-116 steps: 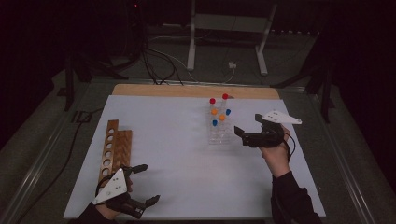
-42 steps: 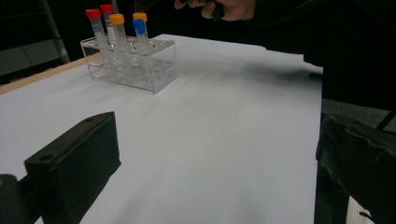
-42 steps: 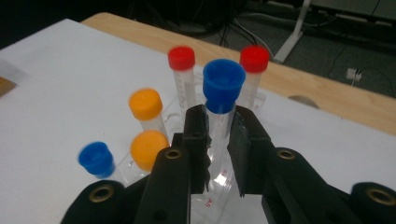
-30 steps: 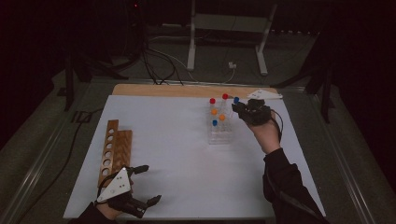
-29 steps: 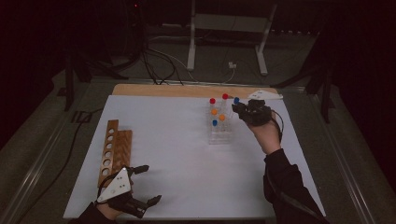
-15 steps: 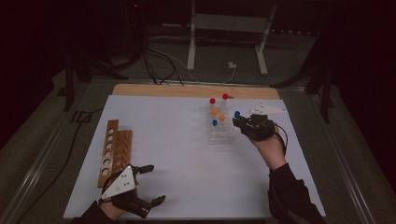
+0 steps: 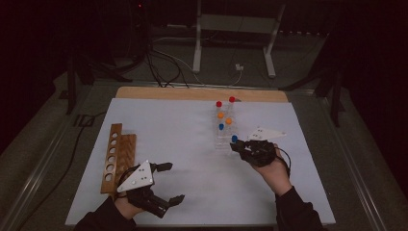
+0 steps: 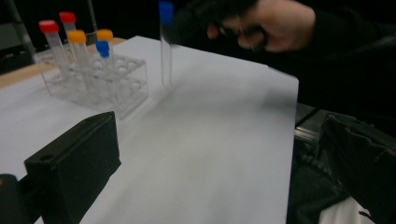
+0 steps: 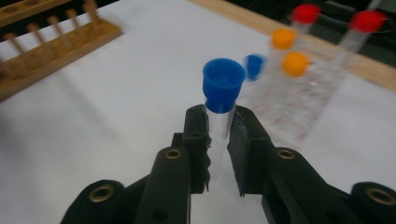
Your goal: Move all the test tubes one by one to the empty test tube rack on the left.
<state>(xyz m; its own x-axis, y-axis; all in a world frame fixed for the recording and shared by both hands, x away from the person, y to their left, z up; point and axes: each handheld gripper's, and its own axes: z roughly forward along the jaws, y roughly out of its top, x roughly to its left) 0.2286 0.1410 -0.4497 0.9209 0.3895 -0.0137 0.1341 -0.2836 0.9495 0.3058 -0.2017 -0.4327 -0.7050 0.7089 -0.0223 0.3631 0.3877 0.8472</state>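
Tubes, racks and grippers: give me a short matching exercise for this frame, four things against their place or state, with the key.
Things:
1. blue-capped tube
2. red-capped tubes
3. wooden rack
4. left gripper

Places or states:
A. open, holding nothing
B. at the table's left, holes unfilled
C. clamped in the right gripper, off the clear rack
D. standing at the far end of the clear rack

Pairs: 1-C, 2-D, 3-B, 4-A
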